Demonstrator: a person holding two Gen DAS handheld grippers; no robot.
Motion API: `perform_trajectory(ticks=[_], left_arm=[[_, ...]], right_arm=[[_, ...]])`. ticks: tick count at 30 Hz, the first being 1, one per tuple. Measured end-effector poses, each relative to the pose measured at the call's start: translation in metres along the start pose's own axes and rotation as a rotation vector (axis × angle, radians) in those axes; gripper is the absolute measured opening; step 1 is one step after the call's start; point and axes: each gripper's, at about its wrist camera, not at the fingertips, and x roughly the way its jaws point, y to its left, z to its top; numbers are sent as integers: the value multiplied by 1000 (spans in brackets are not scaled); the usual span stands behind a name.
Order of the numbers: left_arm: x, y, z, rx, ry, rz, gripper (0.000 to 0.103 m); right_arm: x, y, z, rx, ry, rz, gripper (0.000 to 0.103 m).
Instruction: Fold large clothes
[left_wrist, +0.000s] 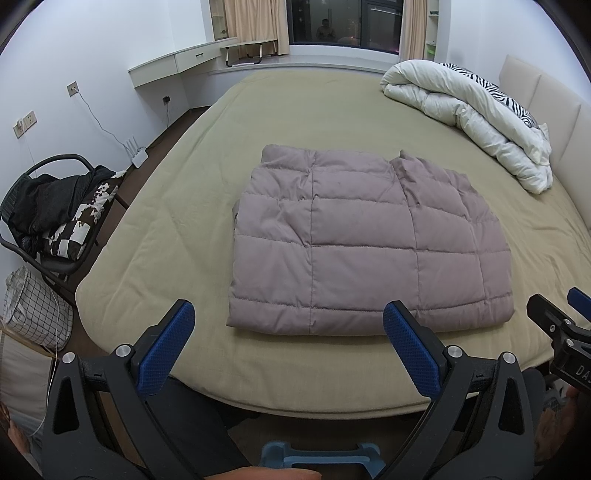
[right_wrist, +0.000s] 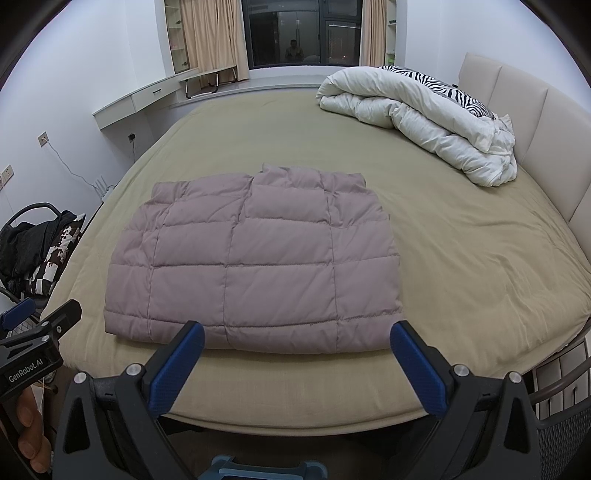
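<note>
Folded mauve jacket (left_wrist: 369, 243) on bed (left_wrist: 177, 229), seemingly just beyond both wide-apart, empty grippers (left_wrist: 288, 332) (right_wrist: 297, 350).

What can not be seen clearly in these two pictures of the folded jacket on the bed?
- Folded jacket: sleeves, zipper and underside are tucked inside the folds, in both views.
- Chair: the garments piled on it are dark and distorted at the left wrist view's edge.
- Left tongs and right tongs: open and empty; handles cut off by the bottom edge.
- Window reflection: too small.
</note>
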Motion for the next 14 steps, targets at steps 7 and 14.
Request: perform_trajectory(ticks=[7,14], left_arm=[[2,4,-2,1,5,-4,103],[4,7,-1,9,0,-12,103]], right_arm=[[1,-1,-3,-4,3,1,103],[3,-2,-3,-6,7,3,103]])
